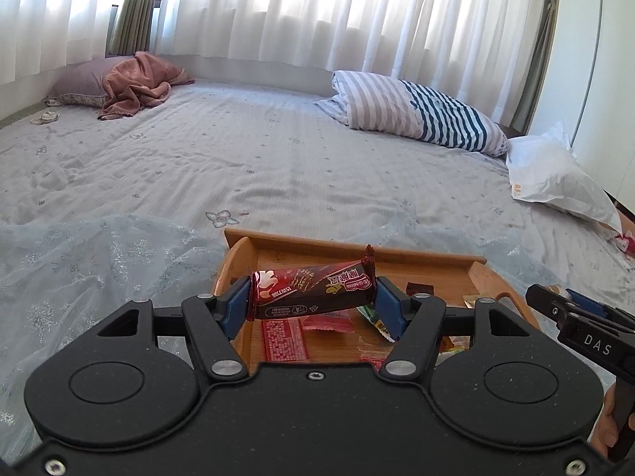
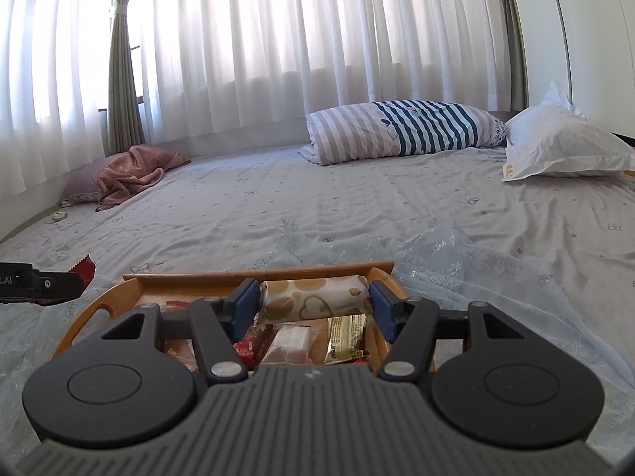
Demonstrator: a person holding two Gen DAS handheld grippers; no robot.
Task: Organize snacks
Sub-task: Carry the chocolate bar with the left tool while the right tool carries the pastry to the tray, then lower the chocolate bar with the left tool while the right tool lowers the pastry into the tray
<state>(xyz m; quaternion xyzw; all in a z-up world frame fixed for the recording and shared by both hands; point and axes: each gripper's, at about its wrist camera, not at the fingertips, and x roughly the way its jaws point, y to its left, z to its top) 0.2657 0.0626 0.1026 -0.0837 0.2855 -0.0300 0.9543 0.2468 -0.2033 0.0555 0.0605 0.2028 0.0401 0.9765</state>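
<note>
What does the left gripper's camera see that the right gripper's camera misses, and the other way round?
Only the left wrist view shows the dark red snack bar clamped lengthwise in the left gripper. Only the right wrist view shows the heart-patterned packet held in the right gripper. Both show the wooden tray of snacks, the bed, the striped pillow and the curtains.

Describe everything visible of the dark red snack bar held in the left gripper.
The dark red snack bar is a long, glossy foil-like packet printed with white and pink lettering and a picture of chocolate sticks. It hangs crosswise, slightly tilted, right end higher, gripped end to end between the blue fingers of the left gripper. Its crimped right end sticks up past the finger. It sits in the air above the wooden tray, touching nothing else.
</note>
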